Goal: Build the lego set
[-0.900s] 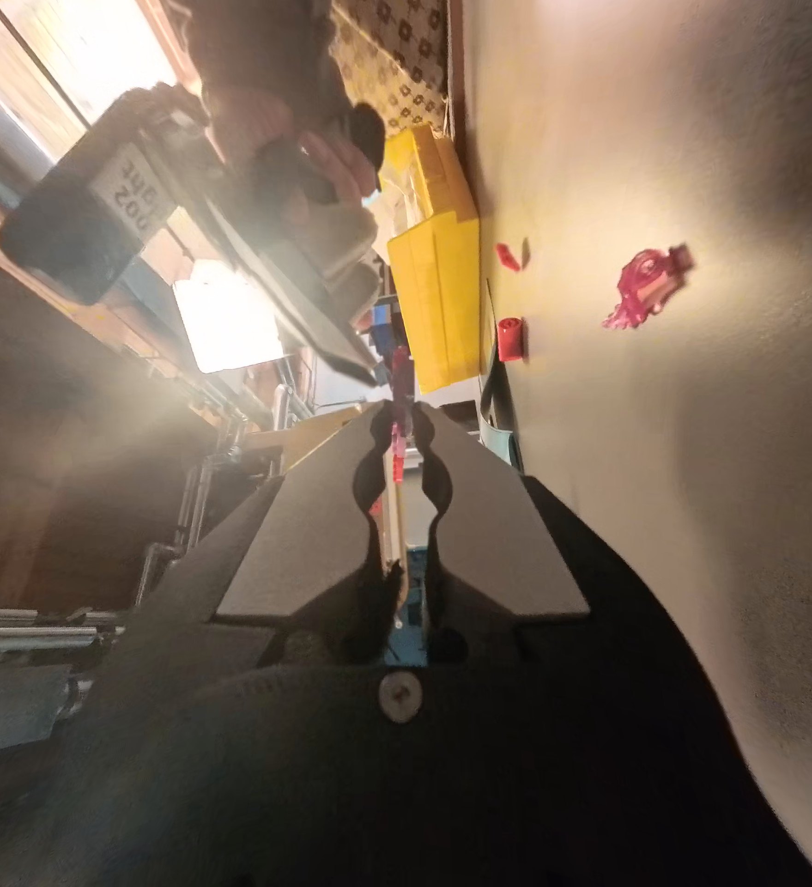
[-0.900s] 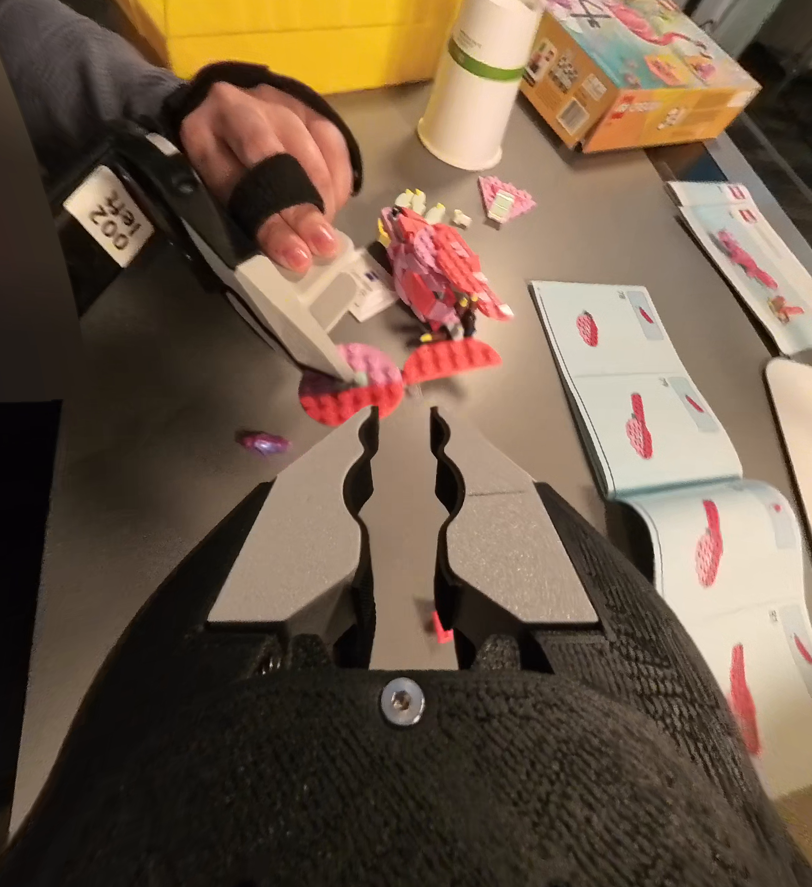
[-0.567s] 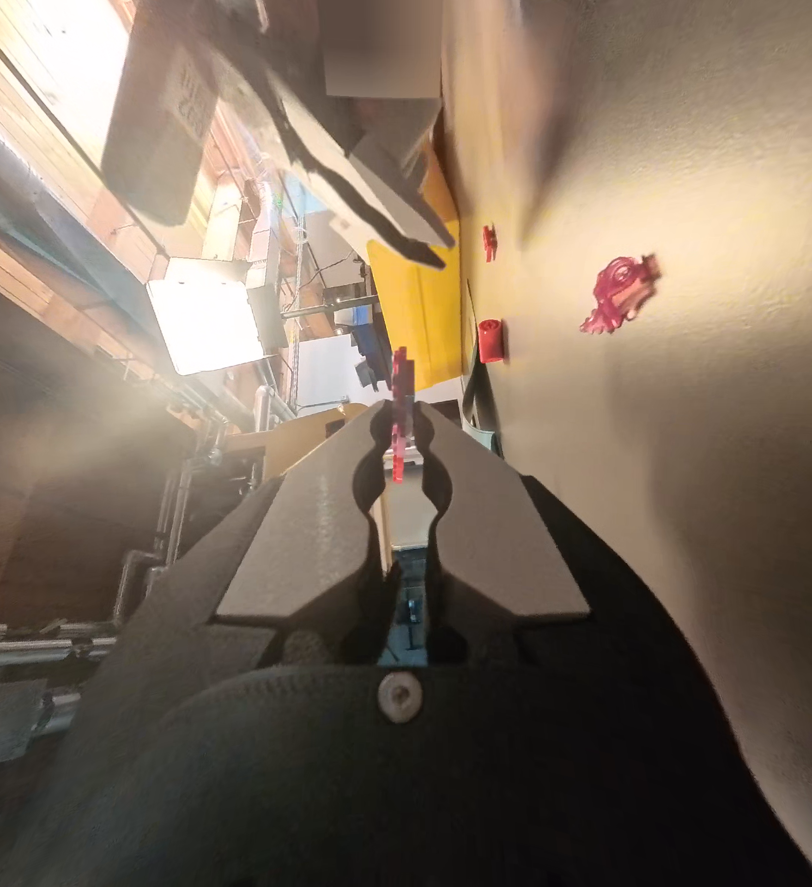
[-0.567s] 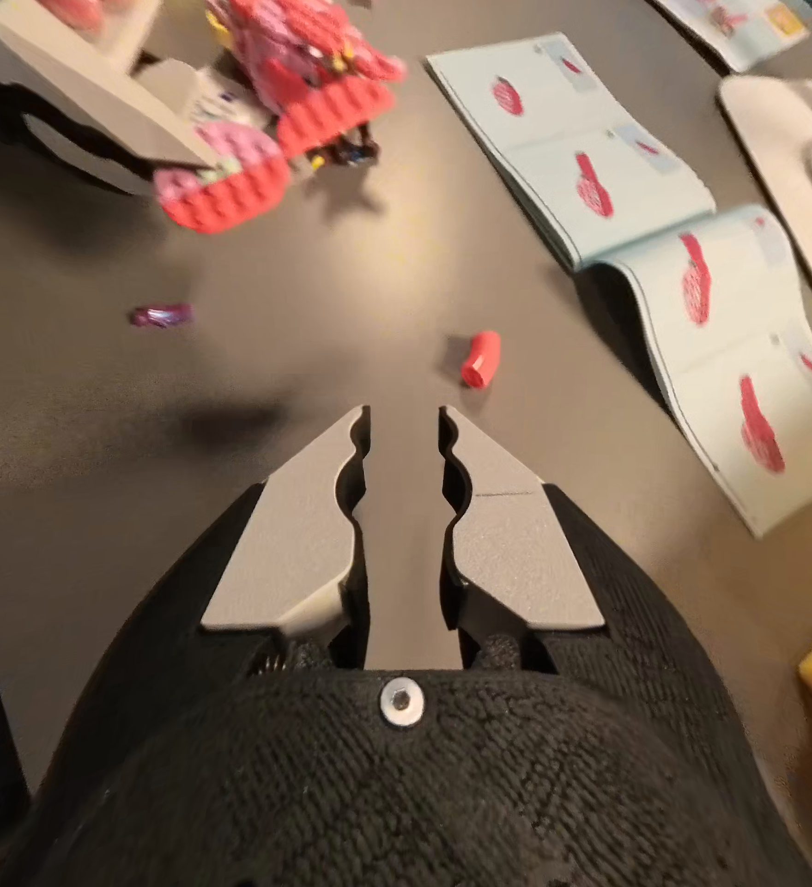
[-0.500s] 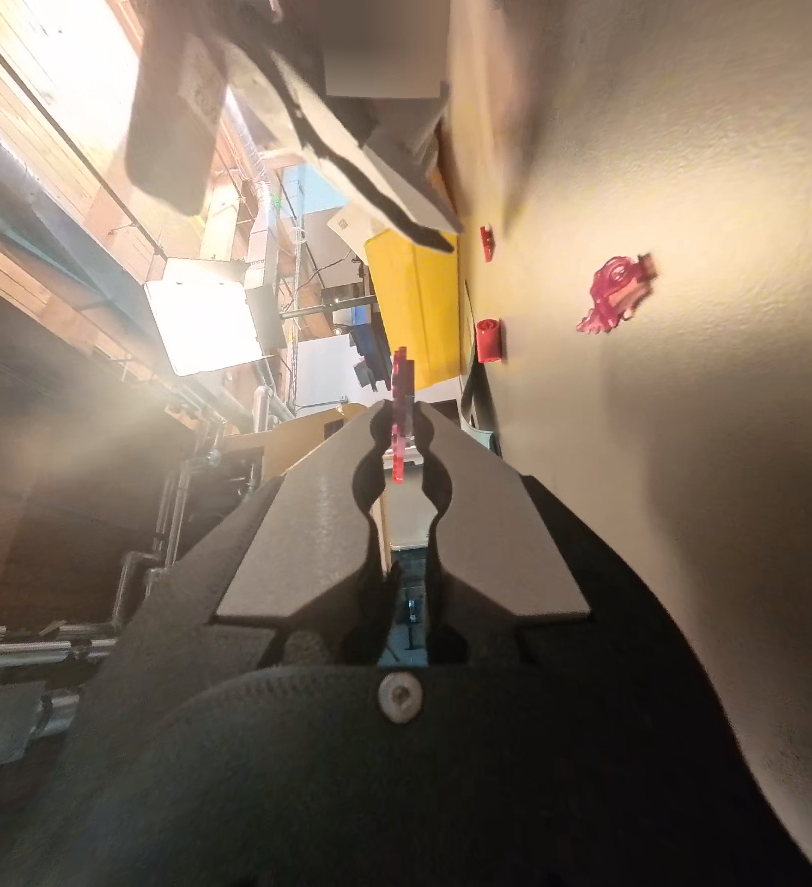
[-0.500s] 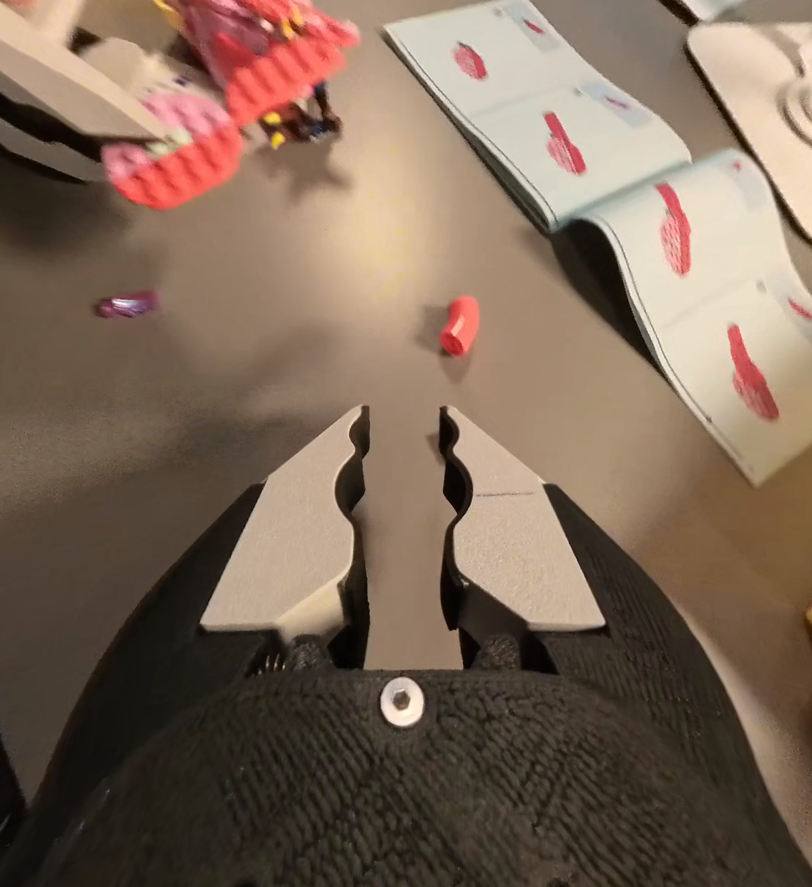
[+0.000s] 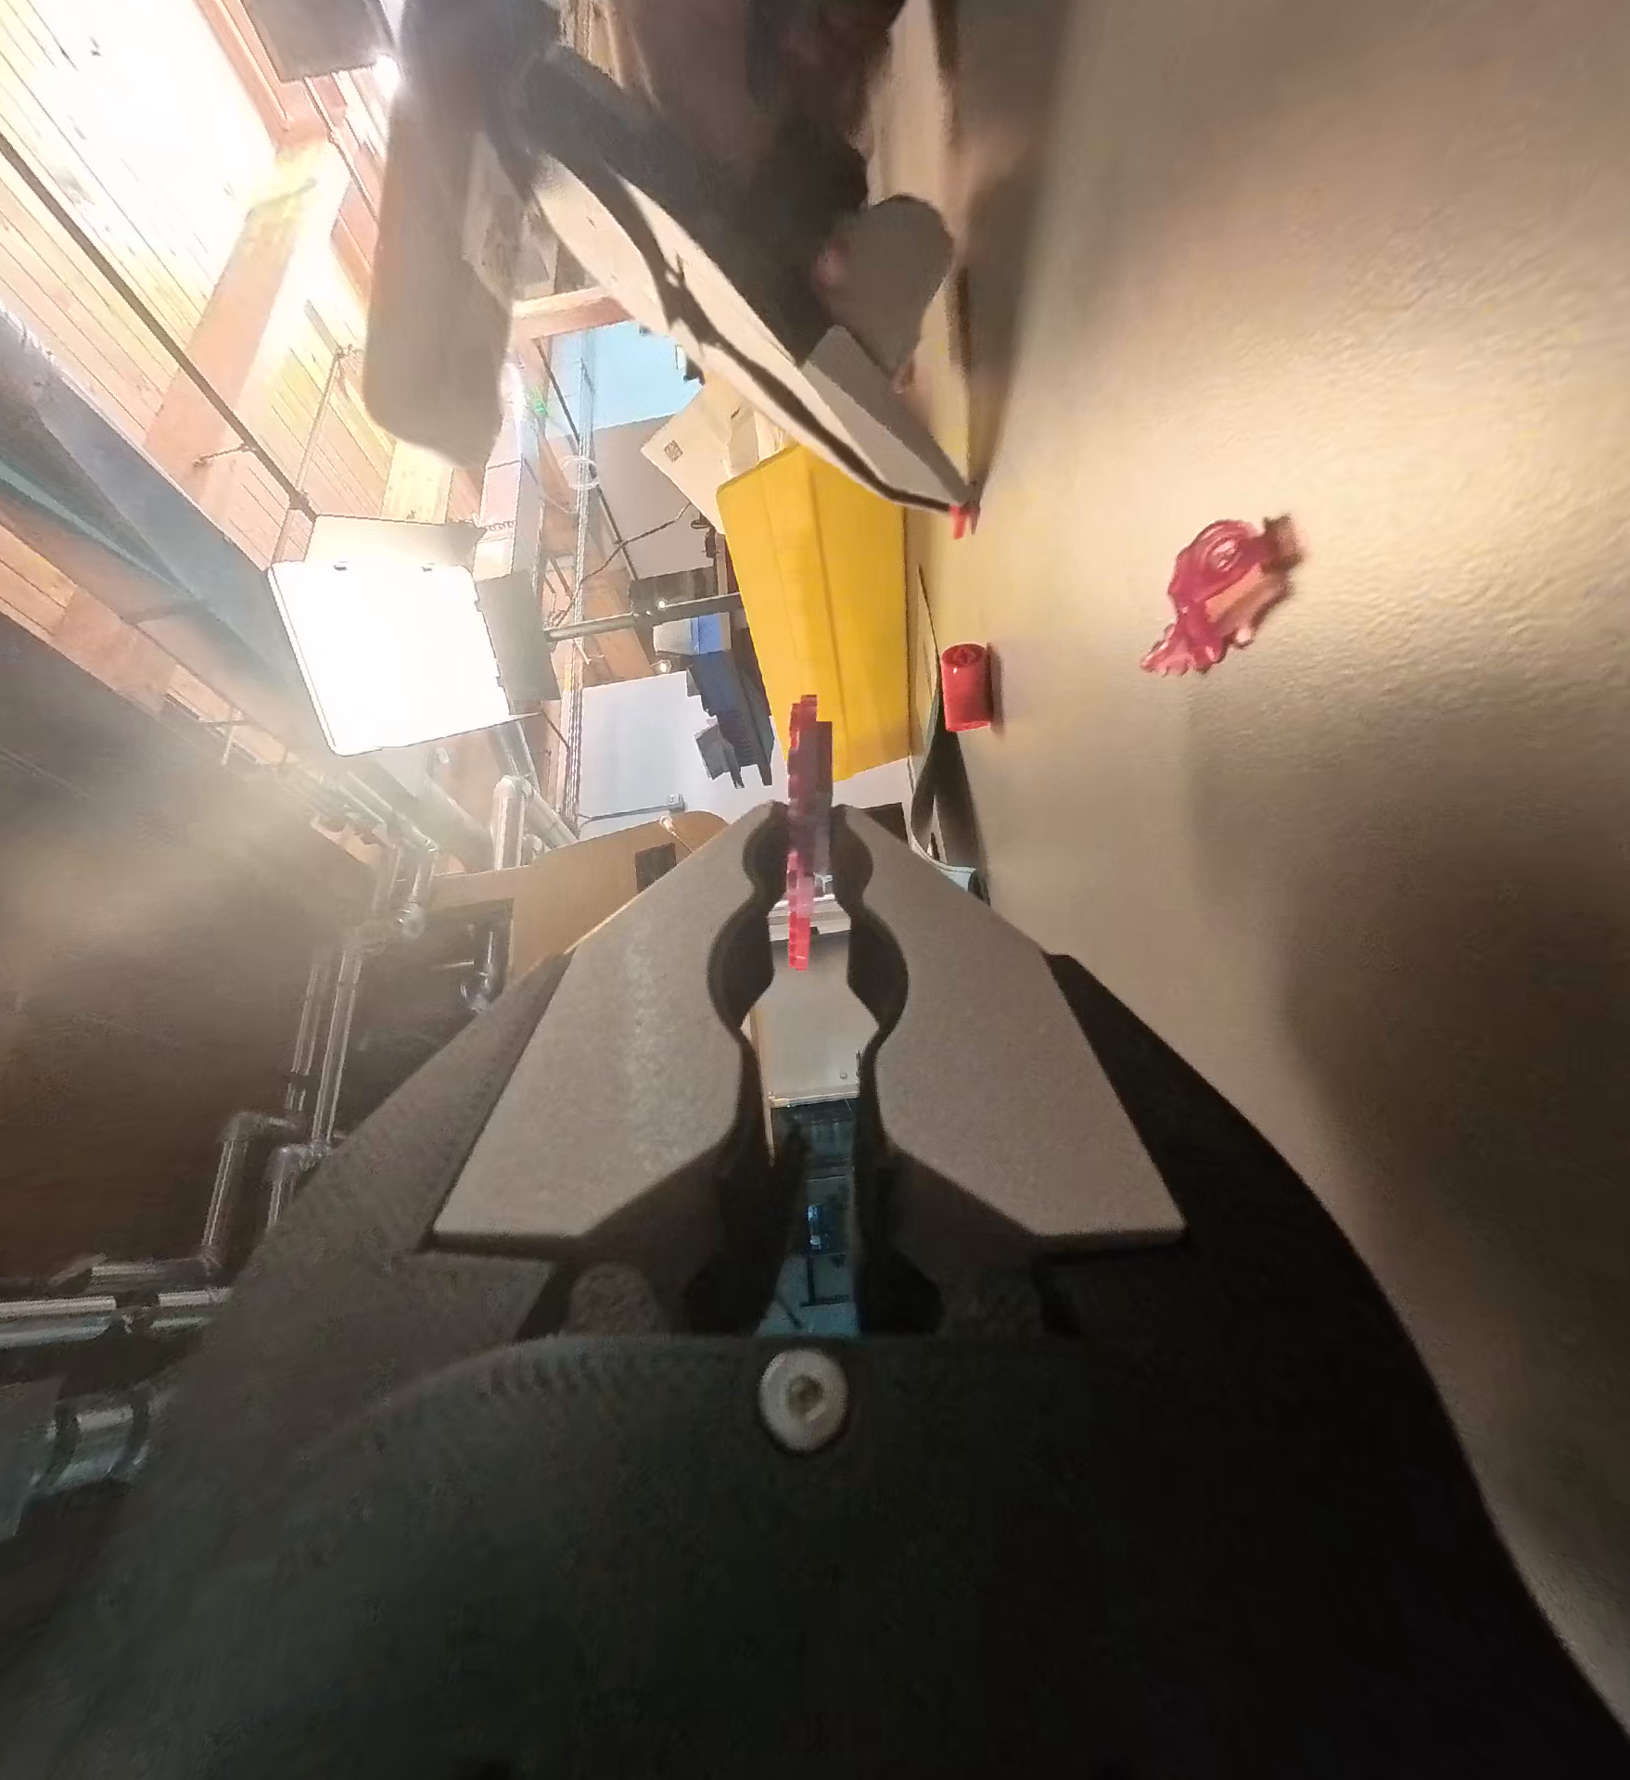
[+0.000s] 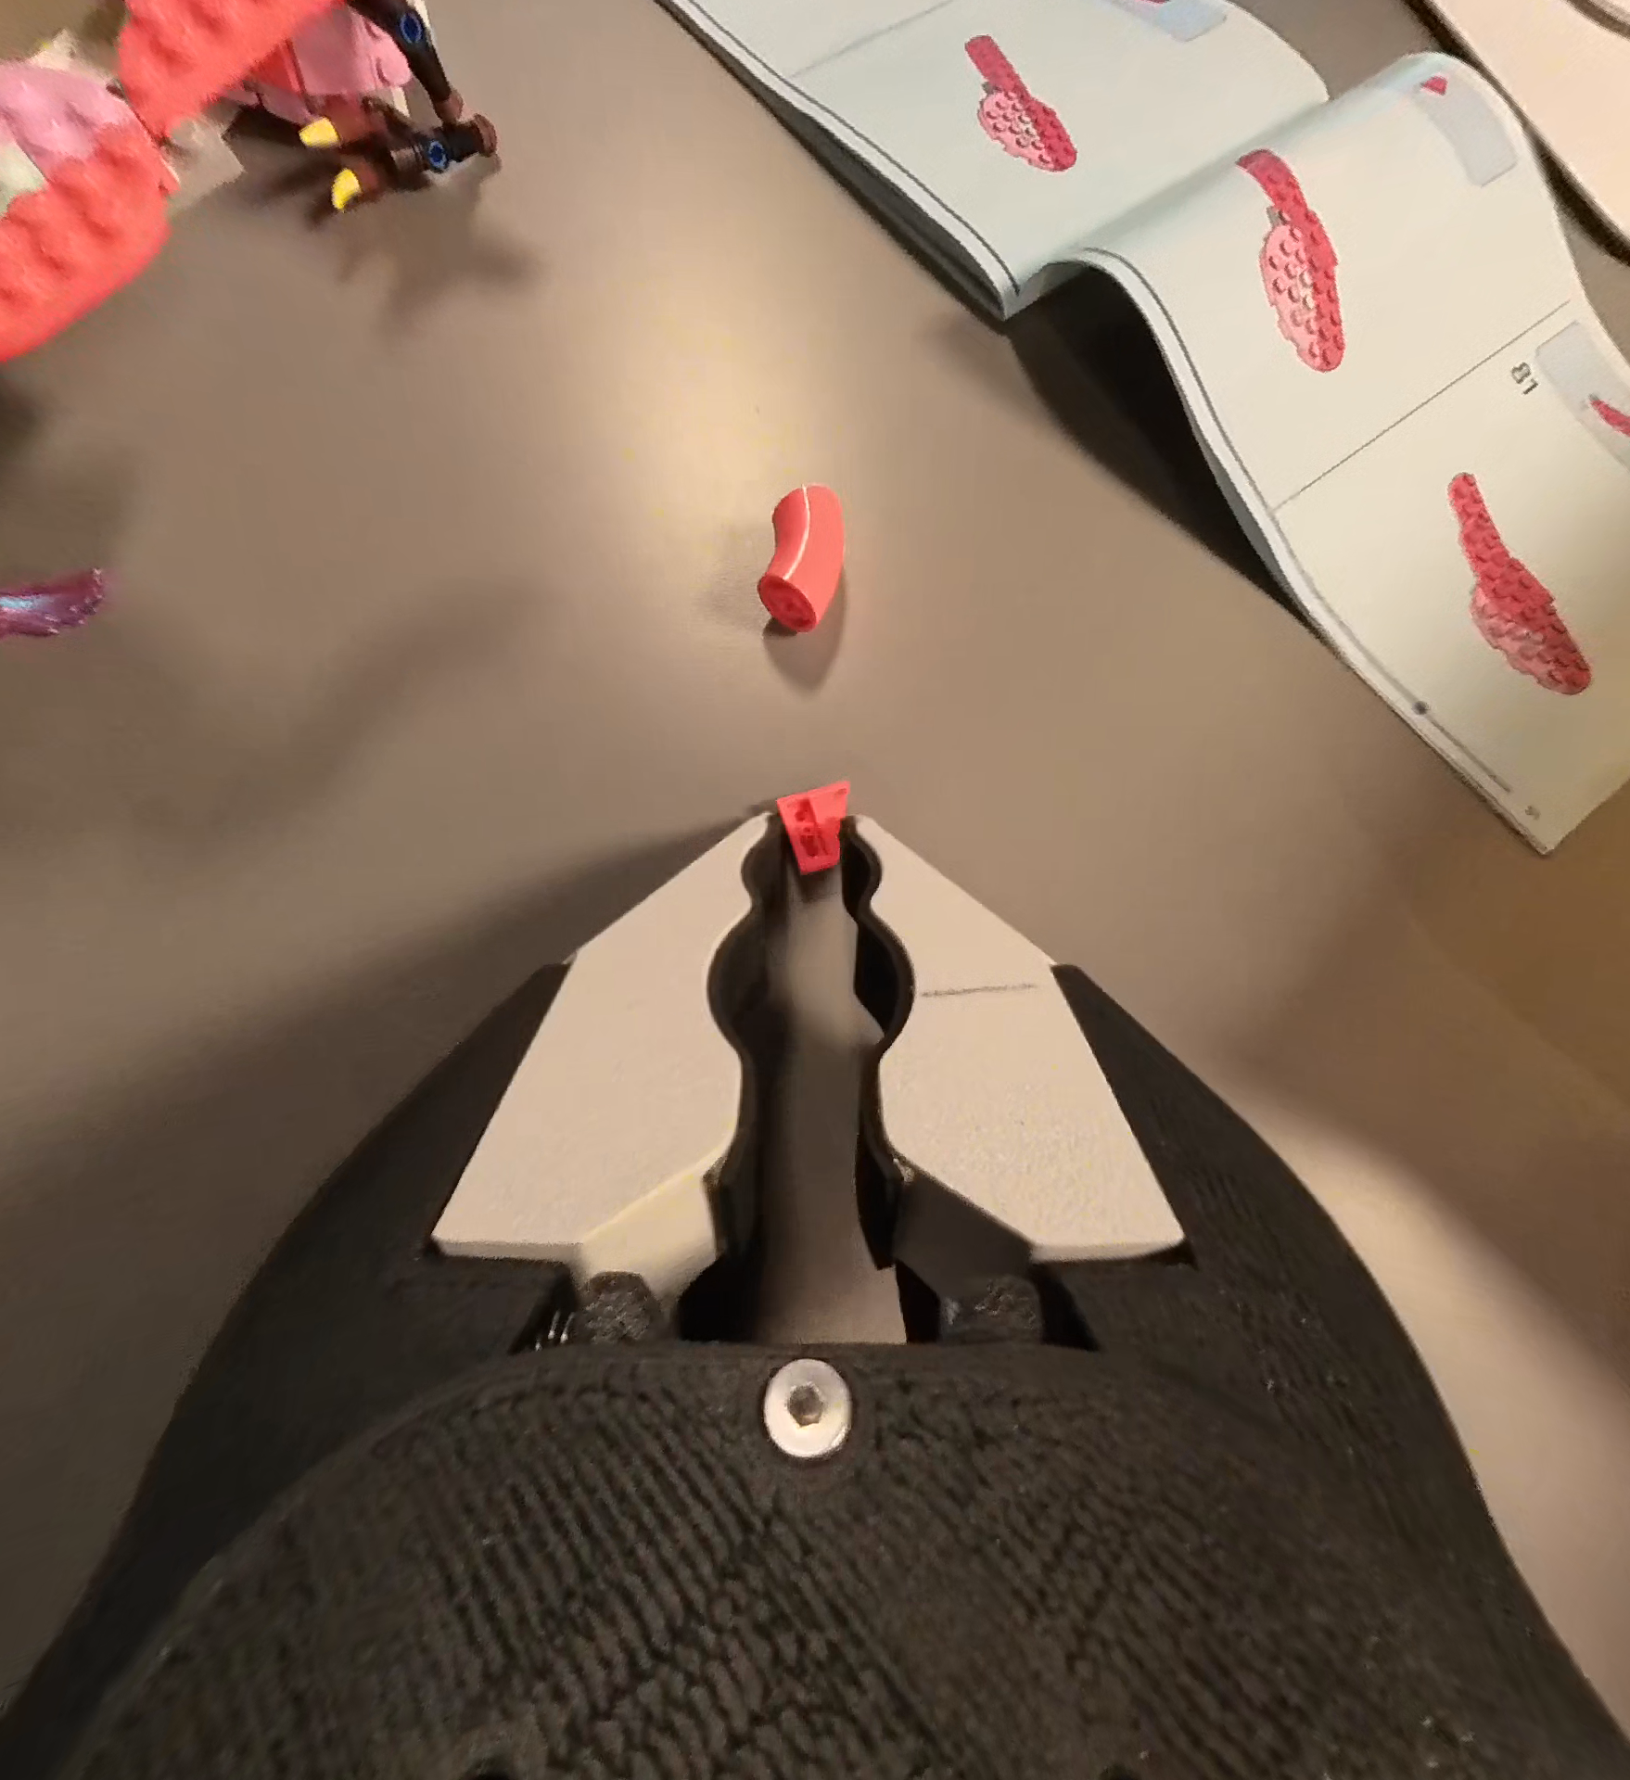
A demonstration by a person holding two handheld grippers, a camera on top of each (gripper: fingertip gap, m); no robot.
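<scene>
Left gripper (image 7: 809, 830): matte grey scalloped fingers clamped edge-on to a thin studded plate (image 7: 807, 799), red and pink, held clear of the table.
Right gripper (image 8: 813, 826): fingertips pinched on a small red wedge piece (image 8: 815, 824), low over the smooth grey-brown table (image 8: 407, 674).
Nearby: a curved red tube piece (image 8: 801, 559) lay just ahead; translucent purple piece (image 8: 36, 605) at left; open pale-blue booklet (image 8: 1322, 289) at right.

The red-and-pink brick plate (image 8: 31, 222) (blurred) is cut off by the right wrist view's left edge
</scene>
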